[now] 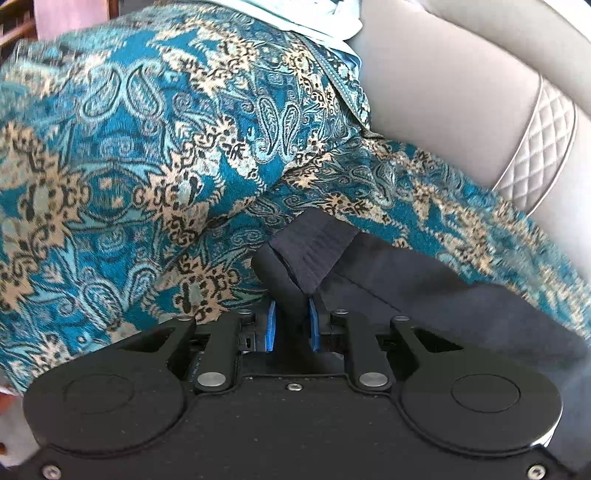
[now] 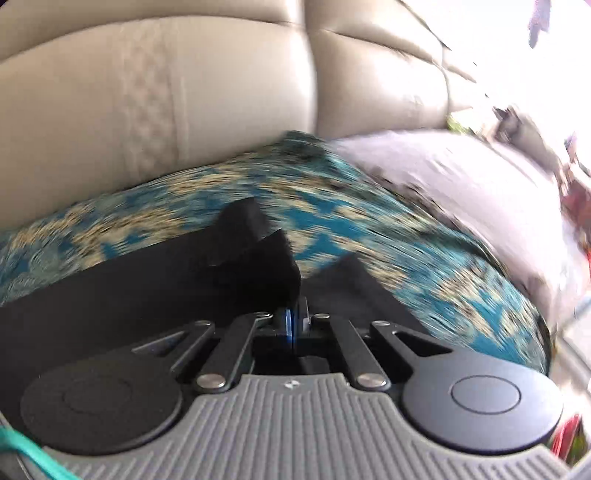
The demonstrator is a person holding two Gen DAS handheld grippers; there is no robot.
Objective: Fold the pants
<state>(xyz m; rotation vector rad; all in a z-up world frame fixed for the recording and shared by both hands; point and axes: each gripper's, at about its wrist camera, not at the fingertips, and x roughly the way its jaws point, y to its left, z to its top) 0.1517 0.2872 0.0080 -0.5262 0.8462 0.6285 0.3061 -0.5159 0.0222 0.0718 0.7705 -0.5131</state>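
Pants [image 1: 424, 295]: dark, on the patterned throw [image 1: 147, 166] over the sofa [image 1: 461, 74]; left claw [image 1: 291, 266] pinching an edge, right claw [image 2: 273, 251] pressed together, apparently on cloth. Risk: fabric slipping from either, skewing the fold

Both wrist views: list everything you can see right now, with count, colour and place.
pants: one, dark navy, lying on the throw, gripped at two spots
throw: one, teal with tan paisley, spread over the sofa seat
sofa: one, beige leather, behind and under the throw
pale cloth: one, light blue, at the throw's far edge in the left view
grey cushion: one, right of the throw in the right view; blurred
left gripper: black, shut on a pants fold
right gripper: black, shut on pants fabric
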